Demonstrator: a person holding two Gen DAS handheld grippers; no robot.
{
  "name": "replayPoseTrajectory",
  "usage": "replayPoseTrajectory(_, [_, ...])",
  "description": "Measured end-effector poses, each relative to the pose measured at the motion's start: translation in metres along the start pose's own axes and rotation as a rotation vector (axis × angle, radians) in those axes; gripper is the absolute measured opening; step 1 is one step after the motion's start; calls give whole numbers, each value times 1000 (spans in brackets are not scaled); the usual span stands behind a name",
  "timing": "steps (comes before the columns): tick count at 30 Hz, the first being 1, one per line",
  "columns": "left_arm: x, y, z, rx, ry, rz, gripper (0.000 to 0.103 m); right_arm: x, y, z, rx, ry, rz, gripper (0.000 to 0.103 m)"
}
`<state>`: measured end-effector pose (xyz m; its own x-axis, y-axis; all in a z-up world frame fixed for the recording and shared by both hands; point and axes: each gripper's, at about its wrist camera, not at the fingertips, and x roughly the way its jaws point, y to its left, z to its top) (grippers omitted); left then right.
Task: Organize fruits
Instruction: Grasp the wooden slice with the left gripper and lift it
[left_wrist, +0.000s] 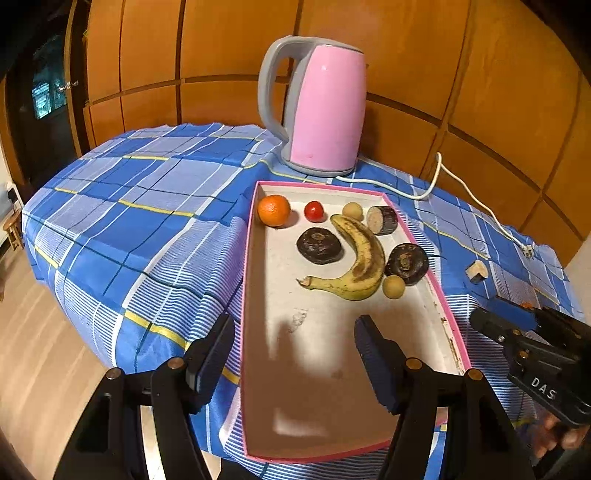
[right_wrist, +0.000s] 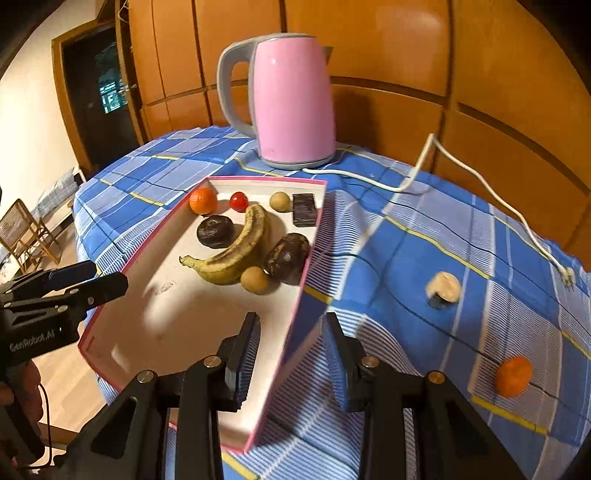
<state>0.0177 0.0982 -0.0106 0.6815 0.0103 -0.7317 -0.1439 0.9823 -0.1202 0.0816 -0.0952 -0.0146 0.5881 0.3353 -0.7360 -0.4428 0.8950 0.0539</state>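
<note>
Your left gripper (left_wrist: 295, 354) and right gripper (right_wrist: 291, 358) both hang spread and empty over the near end of the shallow pink-rimmed cardboard tray (left_wrist: 251, 280); farther in lie a curved speckled banana (left_wrist: 360, 258), wrinkled dark fruits (left_wrist: 319, 245) and a smooth tangerine (left_wrist: 273, 210), while another tangerine (right_wrist: 512, 376) sits out on the checked cloth (right_wrist: 388, 236).

I count one tray (right_wrist: 122, 273), one banana (right_wrist: 236, 251), two tangerines (right_wrist: 203, 201) (right_wrist: 512, 376), one cherry tomato (right_wrist: 238, 201), two longans (right_wrist: 279, 201) (right_wrist: 254, 280), two dark round fruits (right_wrist: 215, 231) (right_wrist: 288, 258), two cut pieces (right_wrist: 304, 209) (right_wrist: 444, 290), and one kettle (right_wrist: 291, 103).
</note>
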Motion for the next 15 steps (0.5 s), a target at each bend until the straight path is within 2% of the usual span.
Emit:
replayPoseTrajectory(8, [-4,-11,-3,30,-2,-21,68,-23,-16,-19,58,-21,-56,36])
replayPoseTrajectory(15, [-4,-17,-5,50,4,-25,68,-40,-49,-37,167,-32,-119,36])
